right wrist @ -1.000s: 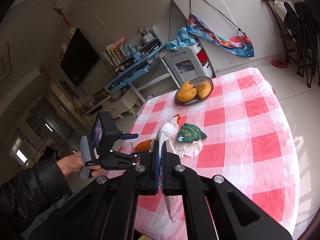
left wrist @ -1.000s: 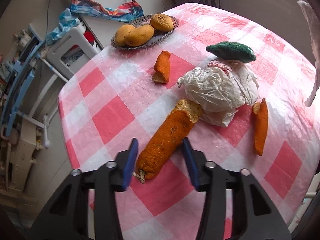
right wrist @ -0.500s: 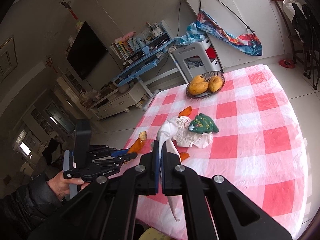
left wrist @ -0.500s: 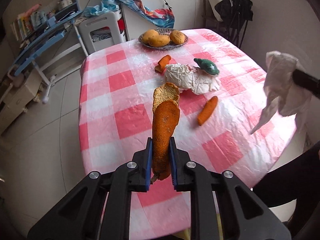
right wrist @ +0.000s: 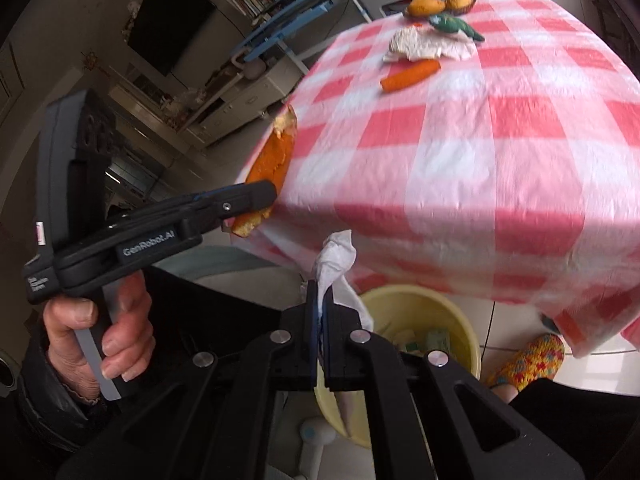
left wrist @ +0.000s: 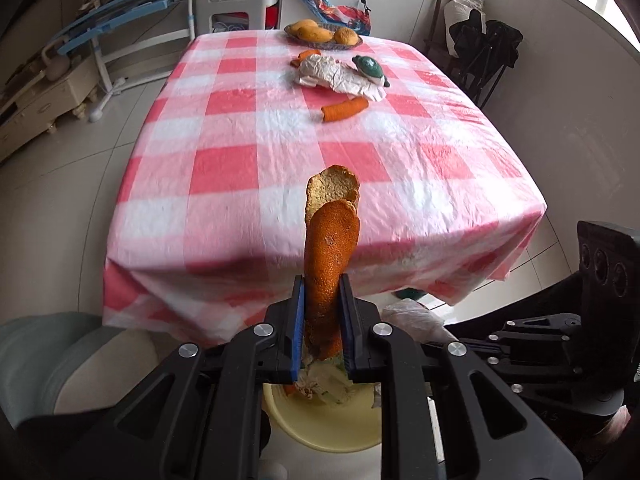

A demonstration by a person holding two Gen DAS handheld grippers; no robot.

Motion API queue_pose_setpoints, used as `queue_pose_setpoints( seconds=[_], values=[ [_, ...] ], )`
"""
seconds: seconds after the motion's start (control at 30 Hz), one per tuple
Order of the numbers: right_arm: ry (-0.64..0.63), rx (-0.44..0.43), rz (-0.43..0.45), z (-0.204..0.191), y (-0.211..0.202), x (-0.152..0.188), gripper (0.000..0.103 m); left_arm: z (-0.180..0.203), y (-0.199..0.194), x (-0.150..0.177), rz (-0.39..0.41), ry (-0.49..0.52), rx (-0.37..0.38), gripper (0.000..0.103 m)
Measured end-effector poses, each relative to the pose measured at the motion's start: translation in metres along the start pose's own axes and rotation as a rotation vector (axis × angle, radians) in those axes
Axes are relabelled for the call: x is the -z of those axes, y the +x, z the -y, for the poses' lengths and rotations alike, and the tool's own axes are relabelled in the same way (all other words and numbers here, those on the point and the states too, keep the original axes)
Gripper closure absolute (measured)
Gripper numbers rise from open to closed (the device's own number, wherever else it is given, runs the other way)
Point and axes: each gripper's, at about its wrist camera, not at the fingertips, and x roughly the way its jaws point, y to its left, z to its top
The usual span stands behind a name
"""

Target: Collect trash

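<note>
My left gripper [left wrist: 320, 304] is shut on a long orange peel [left wrist: 330, 248] and holds it upright off the table's near edge, above a yellow bin [left wrist: 332, 424]. The peel also shows in the right wrist view [right wrist: 272, 160]. My right gripper [right wrist: 320, 308] is shut on a white tissue [right wrist: 334, 258] above the same yellow bin [right wrist: 452, 312], which holds some trash. On the pink checked table [left wrist: 280, 120] lie a smaller orange peel [left wrist: 344, 109], crumpled white paper [left wrist: 336, 76] and another peel piece [left wrist: 306, 56].
A green knitted toy [left wrist: 370, 67] lies by the paper. A dish of mangoes [left wrist: 322, 34] stands at the table's far end. A grey-green seat [left wrist: 60, 356] is at lower left. A chair with dark clothes [left wrist: 484, 40] stands at the right. A slippered foot [right wrist: 528, 360] is near the bin.
My left gripper closed on the long peel, lifted it off the table and drew back over the bin. My right gripper carried the tissue down over the bin.
</note>
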Motion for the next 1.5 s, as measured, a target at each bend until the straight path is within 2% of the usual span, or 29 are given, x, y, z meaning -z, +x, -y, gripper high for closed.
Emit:
queue_pose_setpoints(
  seconds=[0.07, 0.1, 0.13, 0.2, 0.27, 0.33, 0.4, 0.5, 0.67, 0.8, 1.07, 1.5],
  values=[
    [0.007, 0.037, -0.05, 0.002, 0.01, 0.006, 0.1, 0.003, 0.004, 0.018, -0.032, -0.024, -0.018, 0.088],
    [0.007, 0.037, -0.05, 0.002, 0.01, 0.006, 0.093, 0.005, 0.007, 0.026, -0.047, -0.027, -0.032, 0.088],
    [0.013, 0.067, -0.04, 0.004, 0.01, 0.006, 0.073, 0.007, 0.009, 0.034, -0.064, -0.03, -0.047, 0.088],
    [0.035, 0.117, 0.02, 0.008, 0.001, 0.004, 0.049, 0.012, 0.016, 0.047, -0.114, -0.036, -0.056, 0.087],
    [0.067, 0.159, 0.117, 0.013, -0.014, 0.0, 0.048, 0.016, 0.023, 0.059, -0.177, -0.027, -0.044, 0.084],
    [0.088, 0.179, 0.202, 0.016, -0.027, -0.002, 0.045, 0.022, 0.028, 0.065, -0.21, 0.005, -0.046, 0.074],
    [0.084, 0.21, 0.272, 0.016, -0.036, -0.004, 0.039, 0.028, 0.023, 0.066, -0.182, 0.039, -0.058, 0.054],
    [0.071, 0.252, 0.324, 0.015, -0.04, -0.005, 0.031, 0.032, 0.007, 0.061, -0.08, 0.056, -0.064, 0.04],
    [0.069, 0.306, 0.336, 0.021, -0.042, -0.007, 0.027, 0.033, -0.018, 0.04, 0.119, 0.045, -0.151, 0.022],
    [0.059, 0.341, 0.321, 0.02, -0.033, -0.01, 0.024, 0.028, -0.028, 0.031, 0.197, 0.003, -0.185, 0.017],
    [0.022, 0.379, 0.299, 0.017, -0.025, -0.008, 0.023, 0.007, -0.033, 0.028, 0.236, -0.106, -0.182, 0.014],
    [0.026, 0.386, 0.302, 0.017, -0.026, -0.007, 0.021, 0.011, -0.031, 0.029, 0.241, -0.095, -0.198, 0.012]
  ],
)
